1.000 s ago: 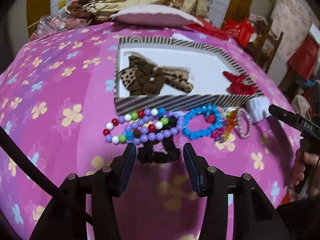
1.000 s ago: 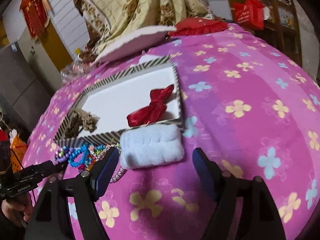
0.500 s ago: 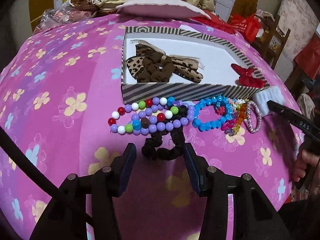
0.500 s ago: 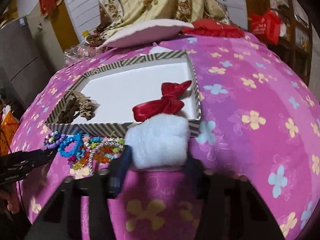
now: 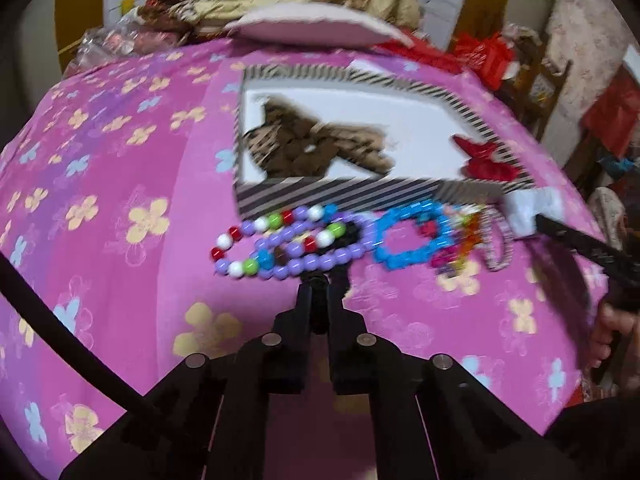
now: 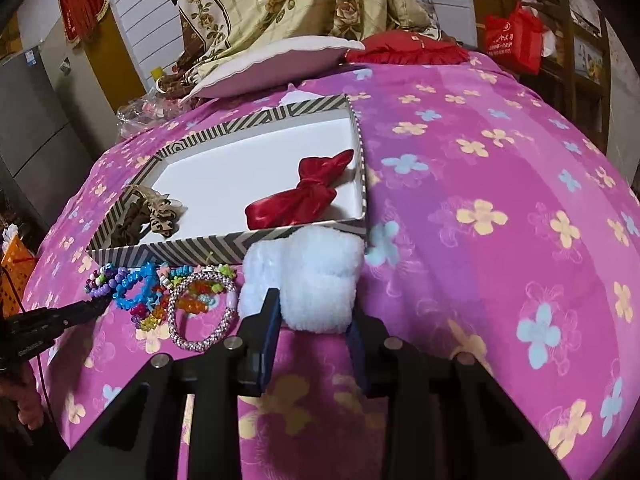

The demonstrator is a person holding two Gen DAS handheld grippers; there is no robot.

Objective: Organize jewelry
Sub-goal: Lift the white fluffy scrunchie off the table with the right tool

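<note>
A striped box [image 5: 344, 194] [image 6: 192, 246] holds a leopard-print bow [image 5: 316, 144] [image 6: 150, 216] and a red bow [image 5: 484, 160] [image 6: 304, 196]. In front of it lie a purple bead bracelet [image 5: 288, 240], a blue bead bracelet [image 5: 408, 236] [image 6: 134, 286], a multicoloured bracelet [image 5: 456, 248] and a sparkly bangle [image 6: 200, 308]. My left gripper [image 5: 320, 284] is shut on a dark brown scrunchie [image 5: 320, 276]. My right gripper [image 6: 314, 316] is shut on a white fluffy scrunchie [image 6: 316, 280] [image 5: 532, 210] beside the box's front right corner.
A pink floral bedspread [image 5: 120, 220] [image 6: 500, 220] covers the bed. A white pillow [image 6: 280, 60] and a floral blanket [image 6: 300, 0] lie behind the box. Red bags [image 6: 514, 36] and shelves stand at the right.
My left gripper has moved forward and closed on the dark scrunchie. My right gripper has closed on the white fluffy scrunchie.
</note>
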